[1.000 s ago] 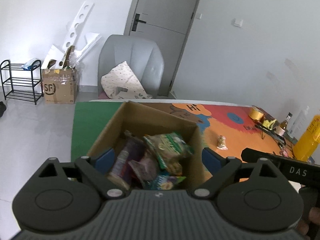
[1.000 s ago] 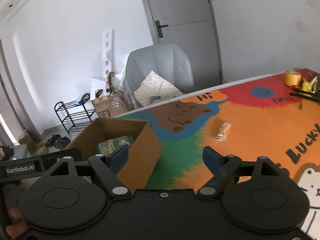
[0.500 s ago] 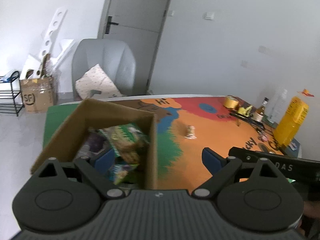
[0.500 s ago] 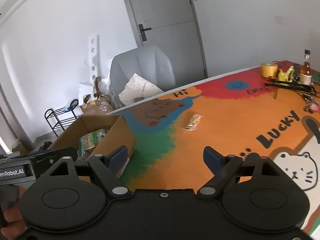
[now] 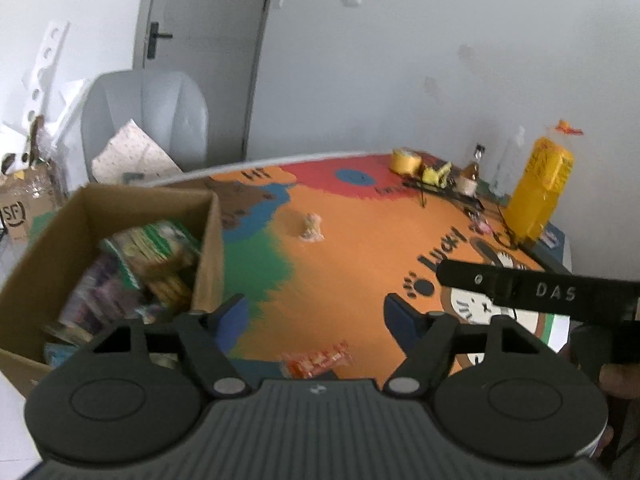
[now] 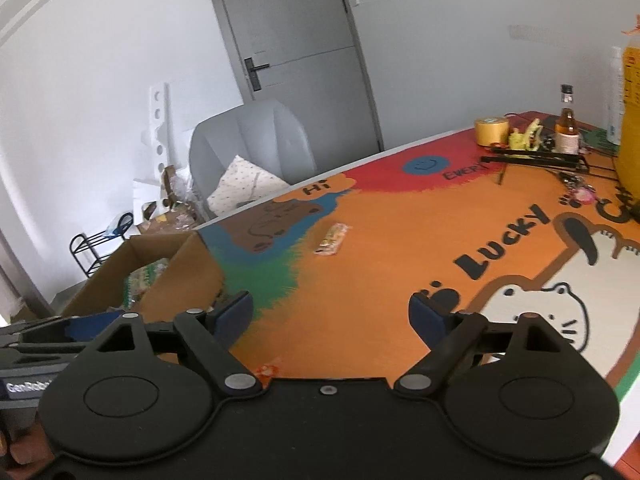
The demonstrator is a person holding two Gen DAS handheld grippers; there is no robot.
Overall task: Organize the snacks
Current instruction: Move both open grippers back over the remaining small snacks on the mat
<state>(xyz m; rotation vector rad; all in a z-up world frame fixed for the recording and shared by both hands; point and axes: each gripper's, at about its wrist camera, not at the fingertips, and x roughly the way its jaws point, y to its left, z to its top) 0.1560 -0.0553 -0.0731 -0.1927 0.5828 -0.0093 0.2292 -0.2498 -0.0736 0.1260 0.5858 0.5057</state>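
Observation:
A brown cardboard box with several snack packets, a green one on top, stands at the table's left; it also shows in the right wrist view. A small yellow snack packet lies on the orange mat further out, also seen in the right wrist view. An orange-red packet lies close below my left gripper, which is open and empty. A corner of that packet shows by my right gripper, also open and empty.
The colourful mat covers the table. At the far right stand a yellow tape roll, a small bottle, black tools and a tall yellow bag. A grey chair sits behind the table.
Both grippers have swung right, away from the box and over the orange mat. The orange-red packet has come into view under the left gripper. Both stay open.

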